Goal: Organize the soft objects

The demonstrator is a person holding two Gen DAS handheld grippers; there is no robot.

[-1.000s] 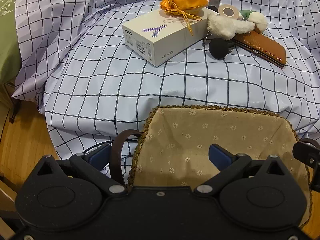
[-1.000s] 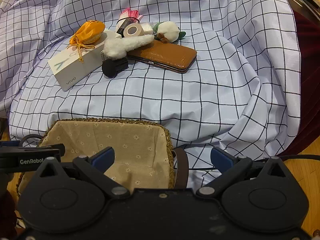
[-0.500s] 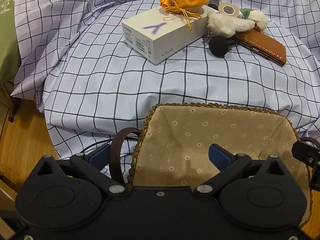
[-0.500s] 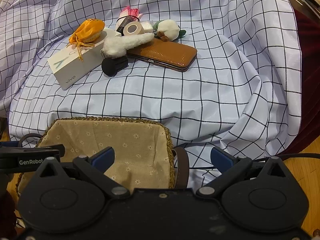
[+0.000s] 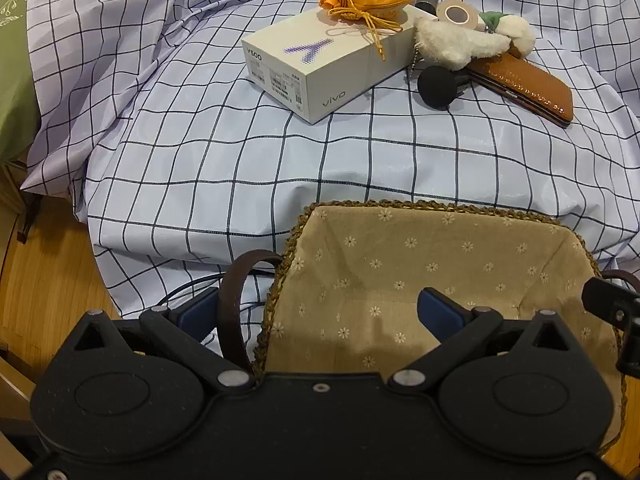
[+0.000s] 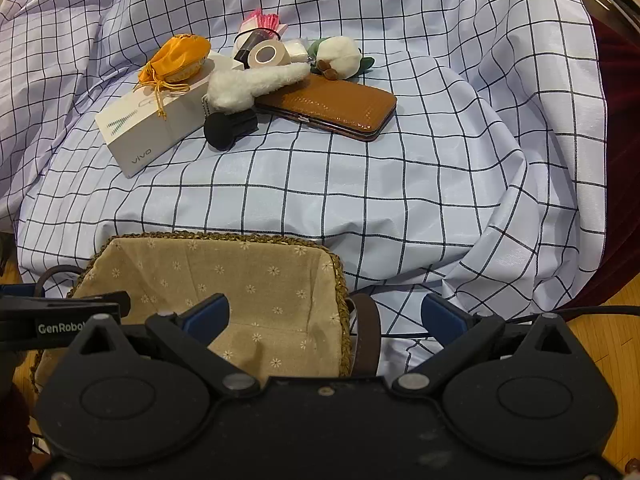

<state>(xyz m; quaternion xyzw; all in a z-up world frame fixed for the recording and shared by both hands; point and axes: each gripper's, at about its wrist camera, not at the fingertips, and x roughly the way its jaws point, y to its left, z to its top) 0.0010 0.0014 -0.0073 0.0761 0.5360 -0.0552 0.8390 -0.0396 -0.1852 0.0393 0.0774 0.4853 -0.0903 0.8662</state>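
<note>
At 12 o'clock on checked sheet (image 6: 360, 184), soft stuff unsorted: orange pouch (image 6: 176, 58), white plush (image 6: 248, 84). Lined basket (image 5: 420, 264) at 6 o'clock holds nothing. Left tongs (image 5: 320, 312) & right tongs (image 6: 326, 316) spread, w/ nothing gripped. Task not begun.

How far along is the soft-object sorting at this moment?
Nothing looks sorted yet: the lined basket holds nothing. Both claws are open, the left claw and right claw each straddling a brown basket handle, neither closed on it. Still left on the checked cloth: the orange pouch on the white box, the fluffy white toy and the round white plush.
</note>
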